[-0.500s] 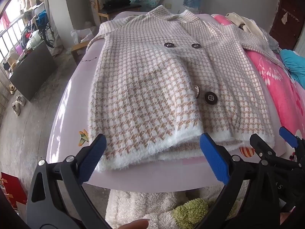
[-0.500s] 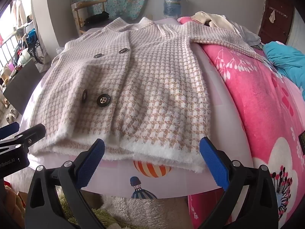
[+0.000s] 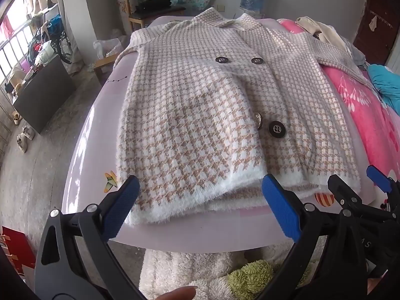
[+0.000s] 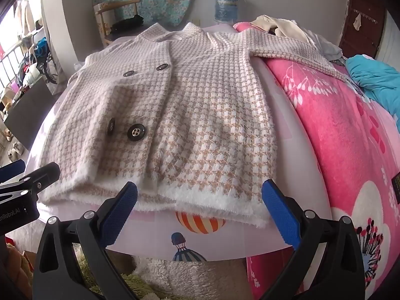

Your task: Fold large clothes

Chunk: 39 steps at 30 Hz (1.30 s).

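L gripper point(image 3: 200, 207): jaws spread wide, nothing btwn the blue pads; hangs just above the near hem, L half of the coat. One pad over the hem's L corner, other over mid-hem. Angled down at the bed.
R gripper point(image 4: 198, 207): jaws spread wide too, empty; sits over the R half of the near hem. Also shows at R edge of the L wrist view, close beside L gripper.
Fingertip point(image 3: 178, 293): person's, at bottom edge of L wrist view, under the gripper.
Fluffy stuff point(image 3: 200, 272): white + green pile fabric below the bed's near edge.
Sheet point(image 4: 207, 240): pale pink, hot-air balloon prints; covers the bed under the coat. Striped balloon print partly under the hem.
Coat point(image 3: 200, 115): beige/white houndstooth knit w/ fuzzy white hem, lying flat front-up on the sheet, hem toward the cams, collar at far end. L sleeve folded in over the front; R sleeve stretched out across the pink blanket.
Buttons point(image 3: 277, 129): dark, two near mid-front, two more higher up nr chest.
Pink blanket point(image 4: 337, 135): R of the coat, white flower print.
Teal fabric point(image 4: 375, 80): far R on the blanket.
Cream clothes point(image 4: 280, 28): heap past the R sleeve.
Chair point(image 4: 117, 20): wooden, beyond bed head, dark item on the seat.
Water jug point(image 4: 226, 6): blue, by far wall.
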Available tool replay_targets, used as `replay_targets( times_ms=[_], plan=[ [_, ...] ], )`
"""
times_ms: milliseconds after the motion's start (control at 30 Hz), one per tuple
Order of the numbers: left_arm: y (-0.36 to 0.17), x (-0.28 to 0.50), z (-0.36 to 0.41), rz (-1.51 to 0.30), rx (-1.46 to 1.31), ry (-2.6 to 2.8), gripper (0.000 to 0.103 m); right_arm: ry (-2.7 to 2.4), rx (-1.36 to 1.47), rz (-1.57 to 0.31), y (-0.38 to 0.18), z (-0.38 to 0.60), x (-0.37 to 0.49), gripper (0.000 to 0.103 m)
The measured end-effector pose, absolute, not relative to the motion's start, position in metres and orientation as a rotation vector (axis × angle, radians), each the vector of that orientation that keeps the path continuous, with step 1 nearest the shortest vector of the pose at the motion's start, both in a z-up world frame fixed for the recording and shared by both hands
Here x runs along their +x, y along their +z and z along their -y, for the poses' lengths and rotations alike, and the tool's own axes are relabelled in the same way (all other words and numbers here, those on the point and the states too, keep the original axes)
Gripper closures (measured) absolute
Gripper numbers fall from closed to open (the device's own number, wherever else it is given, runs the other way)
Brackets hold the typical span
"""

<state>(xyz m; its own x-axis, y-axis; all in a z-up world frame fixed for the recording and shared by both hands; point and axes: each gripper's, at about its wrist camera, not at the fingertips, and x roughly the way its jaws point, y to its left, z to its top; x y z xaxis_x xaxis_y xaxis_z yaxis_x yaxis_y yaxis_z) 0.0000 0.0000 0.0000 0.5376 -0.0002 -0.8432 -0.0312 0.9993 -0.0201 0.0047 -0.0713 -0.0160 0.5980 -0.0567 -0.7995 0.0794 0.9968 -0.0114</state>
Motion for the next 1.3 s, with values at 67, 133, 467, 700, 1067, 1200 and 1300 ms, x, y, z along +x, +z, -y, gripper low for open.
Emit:
replay_targets(
  times_ms=[67,133,467,700,1067,1200,1300],
  plan=[
    [0.0000,0.0000,0.0000,-1.003,-0.034,0.019,0.008,-0.078,0.026,-0.927,-0.0162,0.0714,0.0052,0.006],
    [0.0000,0.0000,0.0000,-1.002,-0.033,0.019,0.008,-0.078,0.026,-0.927,-0.0161,0.0713,0.0052,0.006],
    [0.0002,0.0000,-0.0002,-1.002,-0.032,0.021,0.008,-0.078,0.027,-0.927,-0.0163,0.0717,0.0049,0.006],
    [-0.0007,-0.0016,-0.0047,-1.004,-0.037,0.021,0.008,-0.079,0.028,-0.926,-0.0155,0.0712,0.0046,0.006],
    [-0.0029,-0.0007,-0.0038,-1.002,-0.036,0.022,0.008,-0.083,0.022,-0.924,-0.0141,0.0707,0.0045,0.006],
    [-0.0029,-0.0007,-0.0037,-1.003,-0.035,0.021,0.008,-0.083,0.022,-0.926,-0.0138,0.0703,0.0051,0.006],
    [-0.0015,-0.0013,-0.0056,-1.002,-0.035,0.021,0.008,-0.084,0.022,-0.925,-0.0146,0.0697,0.0052,0.006]
  ],
)
